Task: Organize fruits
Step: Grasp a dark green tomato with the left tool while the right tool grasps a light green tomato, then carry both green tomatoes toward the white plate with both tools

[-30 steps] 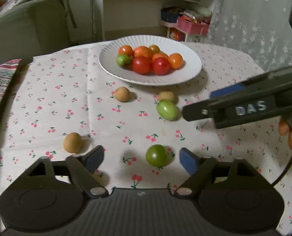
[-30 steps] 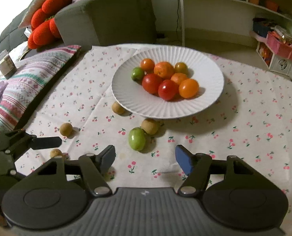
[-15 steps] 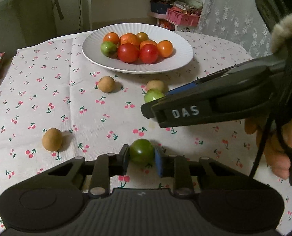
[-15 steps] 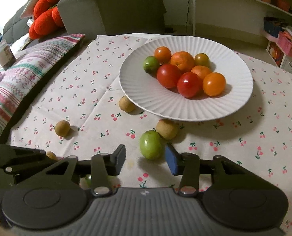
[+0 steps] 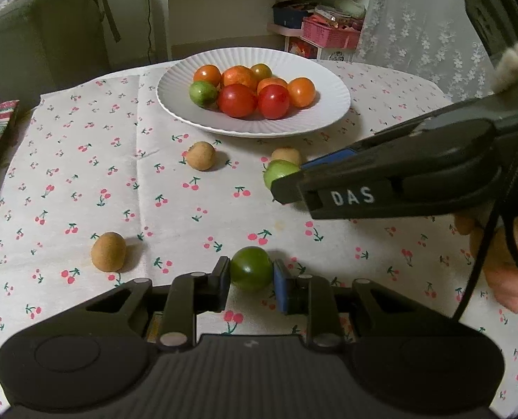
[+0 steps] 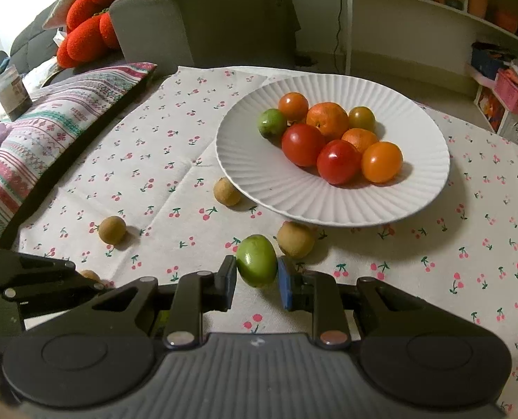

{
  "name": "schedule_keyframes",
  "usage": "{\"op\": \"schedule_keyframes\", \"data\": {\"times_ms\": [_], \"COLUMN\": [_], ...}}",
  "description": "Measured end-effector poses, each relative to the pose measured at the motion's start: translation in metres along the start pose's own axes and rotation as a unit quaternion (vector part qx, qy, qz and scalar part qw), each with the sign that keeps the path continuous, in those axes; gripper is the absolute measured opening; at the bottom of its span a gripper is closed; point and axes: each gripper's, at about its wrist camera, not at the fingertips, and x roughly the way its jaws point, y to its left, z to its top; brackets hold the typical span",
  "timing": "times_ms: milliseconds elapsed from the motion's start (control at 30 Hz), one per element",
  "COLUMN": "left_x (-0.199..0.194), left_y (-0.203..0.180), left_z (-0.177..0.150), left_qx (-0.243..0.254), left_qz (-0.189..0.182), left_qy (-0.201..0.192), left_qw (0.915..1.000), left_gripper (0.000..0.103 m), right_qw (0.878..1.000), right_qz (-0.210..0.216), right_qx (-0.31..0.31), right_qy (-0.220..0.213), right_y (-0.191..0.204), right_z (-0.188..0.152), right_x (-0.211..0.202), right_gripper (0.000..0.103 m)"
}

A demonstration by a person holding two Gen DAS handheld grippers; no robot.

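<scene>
The left gripper (image 5: 252, 281) pinches a round, glossy dark green tomato (image 5: 251, 268) low on the cherry-print tablecloth (image 5: 84, 174). The right gripper (image 6: 257, 281), whose jaws have just been closing, pinches a smooth, oval light green fruit (image 6: 257, 260) beside the ribbed white plate (image 6: 259, 181). The plate holds eight shiny fruits. Three matte tan balls lie on the cloth in the left view.

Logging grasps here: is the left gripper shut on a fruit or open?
Shut on the dark green fruit: the left gripper has both pads pressed against its sides, on the tablecloth.
</scene>
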Motion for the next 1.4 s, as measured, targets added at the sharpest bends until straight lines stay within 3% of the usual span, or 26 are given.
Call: {"op": "schedule_keyframes", "data": {"times_ms": [967,1400], "left_x": [-0.014,-0.026], "left_y": [0.005,0.016], "left_z": [0.005,0.02], "left_qx": [-0.01,-0.029], "left_qz": [0.009,0.007], "left_qy": [-0.017,-0.058], "left_qw": [0.9998,0.9979], "left_gripper": [0.0,0.0], "right_qw": [1.0,0.999], "right_qz": [0.017,0.023], "right_qx": [-0.019,0.001], "right_qy": [-0.012,-0.046], "right_y": [0.01,-0.003], "right_z": [0.003,0.015], "right_x": [-0.019,-0.037], "right_gripper": [0.023,0.023]}}
